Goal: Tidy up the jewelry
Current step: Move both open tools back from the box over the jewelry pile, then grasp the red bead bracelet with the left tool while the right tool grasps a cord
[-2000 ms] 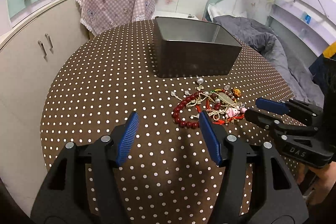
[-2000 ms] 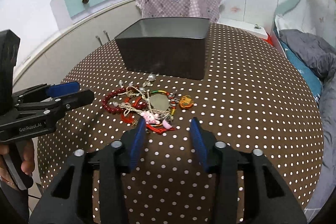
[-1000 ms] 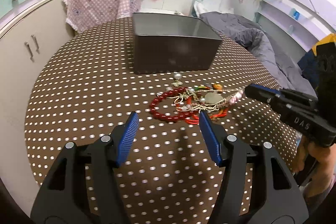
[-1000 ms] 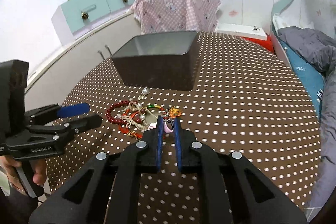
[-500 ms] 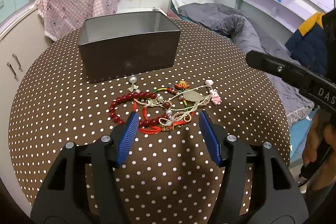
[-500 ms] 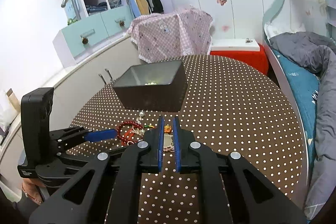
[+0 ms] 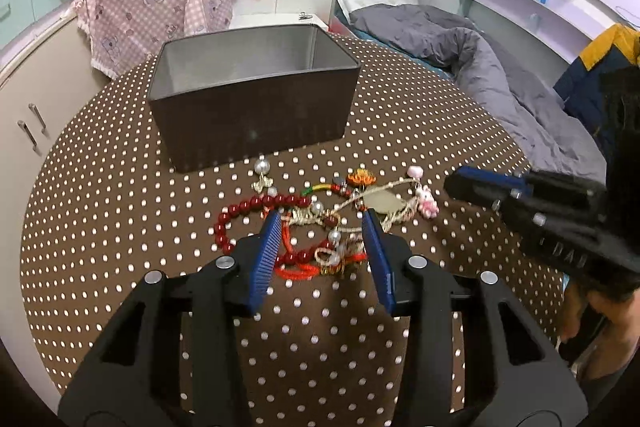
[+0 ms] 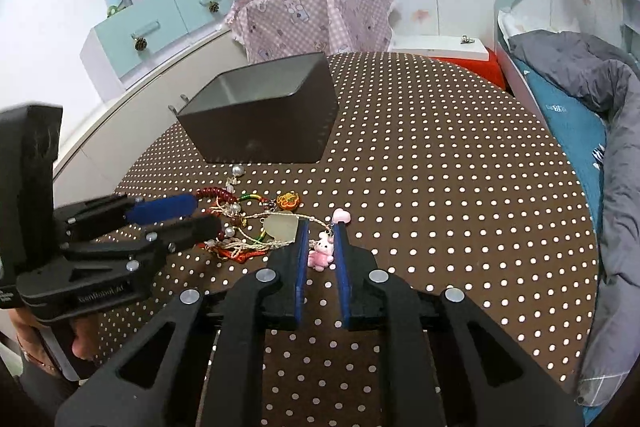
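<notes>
A round counter (image 7: 100,187) covered in a brown cloth with white dots is seen from both claws. A dark rectangular metal box (image 7: 252,119), open at the top, stands toward the far edge of the counter. Just in front of its near wall, toward the middle of the counter, a tangled heap of jewelry (image 7: 320,223) lies on the cloth: a red bead bracelet (image 7: 256,207), pearl beads, red and cream cords, an orange charm (image 7: 361,178), a pale flat pendant (image 8: 281,225) and a small pink bunny charm (image 8: 321,251).

The left claw (image 7: 320,231) is held low over the near side of the heap. Its blue pads have just been closing in, yet they are still apart: red cord and beads lie between them, and no pressing of the pads on the jewelry can be made out.

The right claw (image 8: 320,247) is placed at the right end of the heap, nearer the right edge of the counter. Its jaws have just been opening slightly and stand narrowly parted; the pink bunny charm lies between the pads, with a gap visible on each side, so it is not gripped. A pink heart bead (image 8: 341,215) is seen just beyond the right pad.

A hand (image 8: 82,343) is seen under the left claw's handle at the near left edge of the counter.
</notes>
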`<state>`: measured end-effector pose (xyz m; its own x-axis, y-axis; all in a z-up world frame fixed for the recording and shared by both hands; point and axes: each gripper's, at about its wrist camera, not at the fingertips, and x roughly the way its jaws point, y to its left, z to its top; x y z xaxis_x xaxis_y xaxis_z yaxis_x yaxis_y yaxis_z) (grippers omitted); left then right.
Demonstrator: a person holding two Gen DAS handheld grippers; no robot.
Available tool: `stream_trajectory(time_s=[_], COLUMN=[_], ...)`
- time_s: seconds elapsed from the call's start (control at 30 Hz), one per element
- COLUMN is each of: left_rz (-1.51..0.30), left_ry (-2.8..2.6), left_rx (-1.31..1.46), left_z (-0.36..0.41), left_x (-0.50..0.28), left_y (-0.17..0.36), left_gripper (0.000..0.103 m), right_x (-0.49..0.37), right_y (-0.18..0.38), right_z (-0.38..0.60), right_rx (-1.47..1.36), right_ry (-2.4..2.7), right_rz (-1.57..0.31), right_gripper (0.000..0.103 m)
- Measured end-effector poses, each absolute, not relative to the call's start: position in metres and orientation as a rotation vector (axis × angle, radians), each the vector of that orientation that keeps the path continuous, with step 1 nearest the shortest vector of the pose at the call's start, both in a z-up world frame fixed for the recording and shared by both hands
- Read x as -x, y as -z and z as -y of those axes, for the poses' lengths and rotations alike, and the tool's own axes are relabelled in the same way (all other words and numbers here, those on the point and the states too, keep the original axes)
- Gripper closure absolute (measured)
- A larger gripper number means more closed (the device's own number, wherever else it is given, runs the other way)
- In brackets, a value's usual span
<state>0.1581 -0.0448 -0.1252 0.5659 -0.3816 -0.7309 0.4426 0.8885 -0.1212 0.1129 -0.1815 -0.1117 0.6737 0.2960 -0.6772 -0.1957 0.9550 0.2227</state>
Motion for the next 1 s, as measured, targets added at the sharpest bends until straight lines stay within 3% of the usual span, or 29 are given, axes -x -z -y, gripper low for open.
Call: stream_trajectory(time_s=[0.4, 0.5, 0.63, 0.83, 1.0], left_rz=[-0.884, -0.903, -0.881, -0.658, -0.606], left_ry=[0.305, 0.313, 0.298, 0.38, 0.355], left_rx=[-0.008, -0.019, -0.103, 0.02, 0.096], left_z=[0.004, 0.009, 0.02, 0.007, -0.017], left_x=[-0.174, -0.179, -0.179, -0.149, -0.139], left_y=[0.139, 0.147, 0.148, 0.108, 0.088], left_gripper=[0.062, 0.07, 0.095, 0.096, 0.096], right_x=[-0.116, -0.115, -0.114, -0.112, -0.11], right_y=[0.122, 0.122, 0.123, 0.121, 0.116], right_z=[0.182, 0.184, 0.186, 0.187, 0.178], right_rx=[-0.148, -0.153, -0.156, -0.144, -0.116], right_ry=[-0.295, -0.293, -0.288, -0.267, -0.263], right_rz=[-0.817, -0.817, -0.819, -0.812, -0.799], right_gripper=[0.081, 0.079, 0.075, 0.072, 0.069])
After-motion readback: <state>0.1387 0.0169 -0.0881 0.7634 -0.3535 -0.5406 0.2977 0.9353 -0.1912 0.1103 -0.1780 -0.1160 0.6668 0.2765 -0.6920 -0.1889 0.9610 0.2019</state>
